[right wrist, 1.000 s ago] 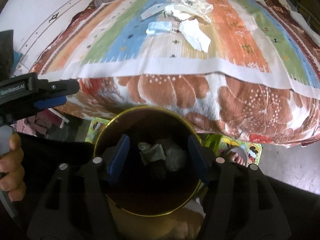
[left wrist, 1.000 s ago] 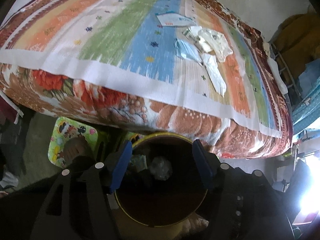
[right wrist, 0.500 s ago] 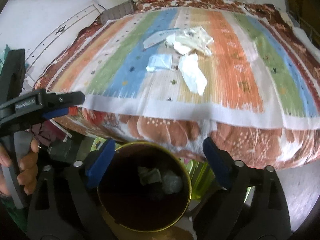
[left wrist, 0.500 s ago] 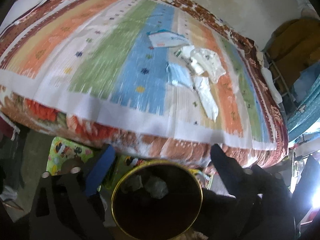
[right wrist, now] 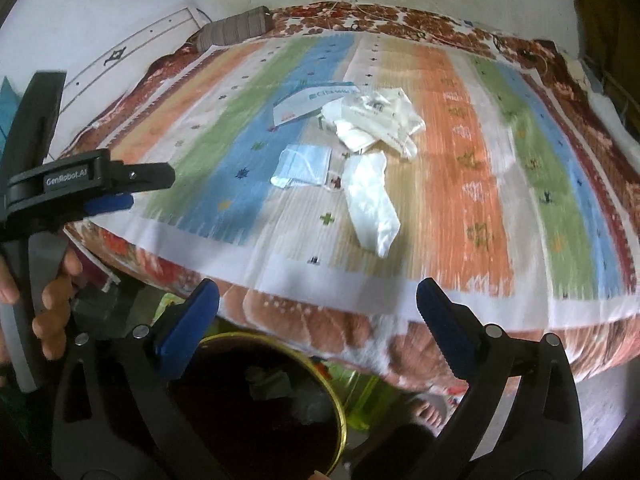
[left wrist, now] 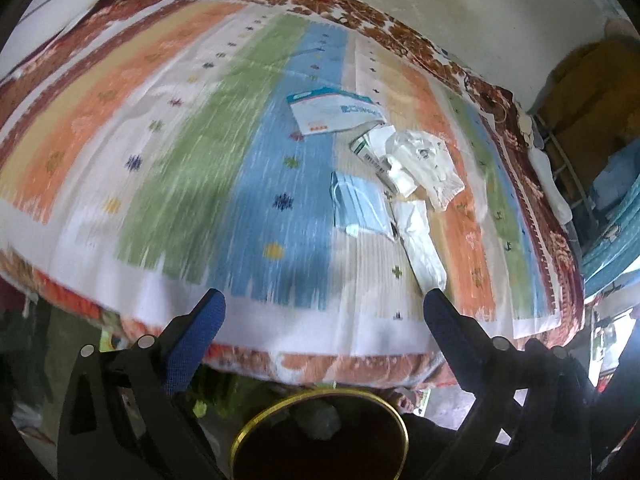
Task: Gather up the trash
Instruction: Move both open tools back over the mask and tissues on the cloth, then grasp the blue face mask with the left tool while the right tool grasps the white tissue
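Both the left gripper (left wrist: 322, 312) and the right gripper (right wrist: 318, 300) hang wide apart and empty, jaws having just been opening, above a gold-rimmed bin (right wrist: 340, 412) already holding scraps. The remaining trash, a white wrapper (right wrist: 370, 204), a blue face mask (right wrist: 306, 166), a crumpled clear bag (right wrist: 374, 120) and a printed packet (left wrist: 334, 112), lies clustered mid-bed on the striped blanket (left wrist: 180, 152). All look light, limp and likely slippery, best pinched at a raised fold off the soft bedding, in a cramped room.

left gripper (left wrist: 322, 322) empty, jaws just opened wide; right gripper (right wrist: 318, 306) likewise
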Demonstrator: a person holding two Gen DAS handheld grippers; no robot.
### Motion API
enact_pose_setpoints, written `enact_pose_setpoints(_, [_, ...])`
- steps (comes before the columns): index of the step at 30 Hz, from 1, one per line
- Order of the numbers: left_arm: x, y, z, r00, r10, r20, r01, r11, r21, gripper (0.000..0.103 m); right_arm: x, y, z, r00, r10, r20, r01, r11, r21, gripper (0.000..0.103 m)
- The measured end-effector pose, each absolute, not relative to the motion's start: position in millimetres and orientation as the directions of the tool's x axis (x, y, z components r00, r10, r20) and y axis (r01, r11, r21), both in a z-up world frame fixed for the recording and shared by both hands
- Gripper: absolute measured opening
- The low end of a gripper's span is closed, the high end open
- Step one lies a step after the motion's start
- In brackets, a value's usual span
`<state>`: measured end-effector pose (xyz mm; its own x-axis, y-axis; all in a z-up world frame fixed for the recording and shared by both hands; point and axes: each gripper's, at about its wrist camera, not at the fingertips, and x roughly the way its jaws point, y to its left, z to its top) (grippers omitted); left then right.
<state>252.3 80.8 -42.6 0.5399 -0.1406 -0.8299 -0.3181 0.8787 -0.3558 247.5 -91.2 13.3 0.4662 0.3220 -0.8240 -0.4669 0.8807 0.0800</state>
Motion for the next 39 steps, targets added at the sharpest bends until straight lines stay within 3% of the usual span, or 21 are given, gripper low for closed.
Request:
enact_pose_setpoints(21, [320,97,-83,0.492,-0.231,-0.839,-0.221,0.899,-0.377,0.095,318,-74,-21,0.406,0.313,-0.858,-0.505,0.860,0.075,0.090])
enact_pose_setpoints(30, [345,103,-105,0.452,-0.310,-0.836,-0.230,0.865,-0.445,0.082,344,-70,-37,0.391,0.307,-0.868,-0.506,0.859,0.076,0.084])
enact_pose_setpoints(39, [370,93,-127,0.425,-0.367,-0.828,-0.187,0.859,-0.477,0.066,371,-73,-61,0.352,0.275,-0.895,-0.478,0.875,0.081,0.067])
